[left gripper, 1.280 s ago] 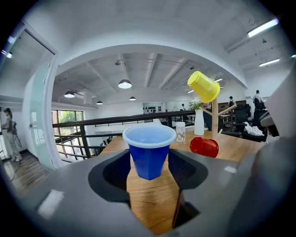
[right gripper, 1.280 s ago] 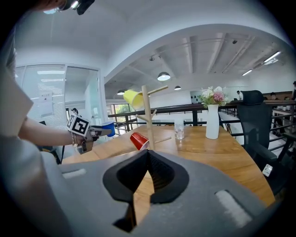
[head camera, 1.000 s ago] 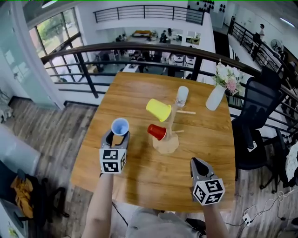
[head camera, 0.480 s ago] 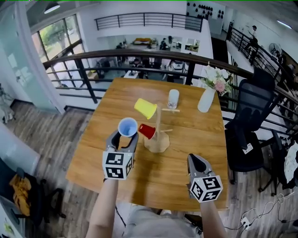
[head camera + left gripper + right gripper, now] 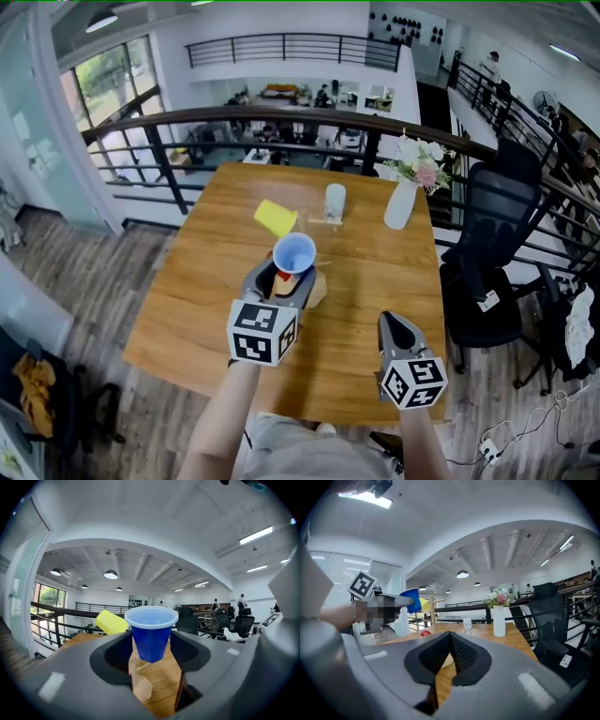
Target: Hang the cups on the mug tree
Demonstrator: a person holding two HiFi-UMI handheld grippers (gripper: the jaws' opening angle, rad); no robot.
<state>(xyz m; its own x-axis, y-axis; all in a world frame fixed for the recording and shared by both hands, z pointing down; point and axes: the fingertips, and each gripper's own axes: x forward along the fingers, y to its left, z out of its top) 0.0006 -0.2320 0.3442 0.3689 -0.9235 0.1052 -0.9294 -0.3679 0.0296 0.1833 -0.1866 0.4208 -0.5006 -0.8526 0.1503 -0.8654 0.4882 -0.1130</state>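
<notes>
My left gripper (image 5: 284, 274) is shut on an upright blue cup (image 5: 294, 253), raised over the near side of the wooden mug tree (image 5: 317, 287). Its jaws press the cup's lower half (image 5: 151, 632). A yellow cup (image 5: 275, 217) hangs on a left peg, also seen behind the blue one (image 5: 111, 621). A clear cup (image 5: 335, 202) hangs on the far side. A red cup (image 5: 281, 277) shows only as a sliver behind the left jaws. My right gripper (image 5: 390, 323) hovers over the table's near right, shut and empty (image 5: 449, 637).
A white vase of flowers (image 5: 400, 201) stands at the far right of the wooden table (image 5: 197, 281). A black office chair (image 5: 492, 272) sits beyond the right edge. A dark railing (image 5: 159, 141) runs behind the table.
My left gripper has carried the blue cup right and upward, from the table's left to over the mug tree, covering the red cup. The right gripper has shifted only a little.
</notes>
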